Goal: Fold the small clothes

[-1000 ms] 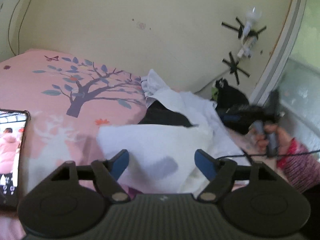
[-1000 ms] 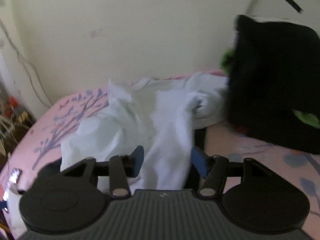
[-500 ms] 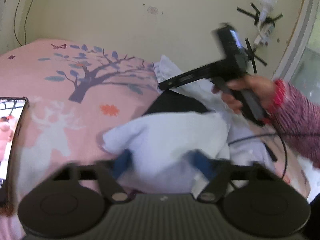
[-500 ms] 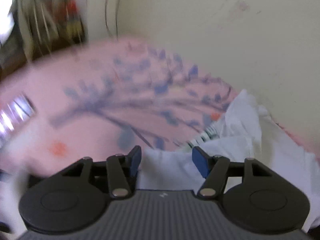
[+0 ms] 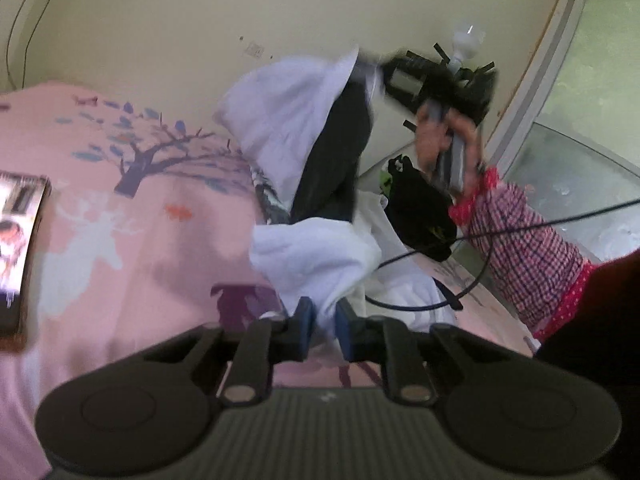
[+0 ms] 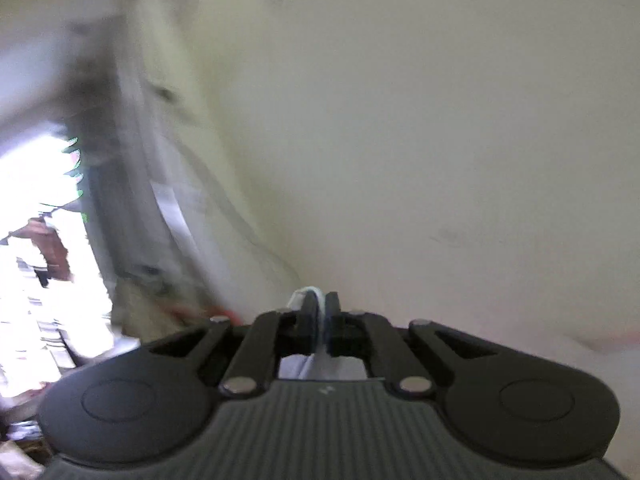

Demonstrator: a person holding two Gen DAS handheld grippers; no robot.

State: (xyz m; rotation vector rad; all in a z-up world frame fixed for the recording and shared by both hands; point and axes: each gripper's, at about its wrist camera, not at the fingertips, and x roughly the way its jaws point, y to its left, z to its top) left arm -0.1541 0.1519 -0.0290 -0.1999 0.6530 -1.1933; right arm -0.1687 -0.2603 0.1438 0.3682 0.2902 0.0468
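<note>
Up goes the right gripper (image 5: 372,70), from the bed to one o'clock, jaws just closed, pinching the white garment (image 5: 288,120); left gripper (image 5: 322,326), low, has just closed, nipping its lower edge above the pink bedsheet (image 5: 120,220).

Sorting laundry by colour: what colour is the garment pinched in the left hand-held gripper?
White; the soft white cloth garment shows best in the left wrist view.

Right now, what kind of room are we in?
Probably a bedroom: a pink bedsheet printed with a tree covers a bed set against a plain wall, with a pile of clothes lying on it.
</note>
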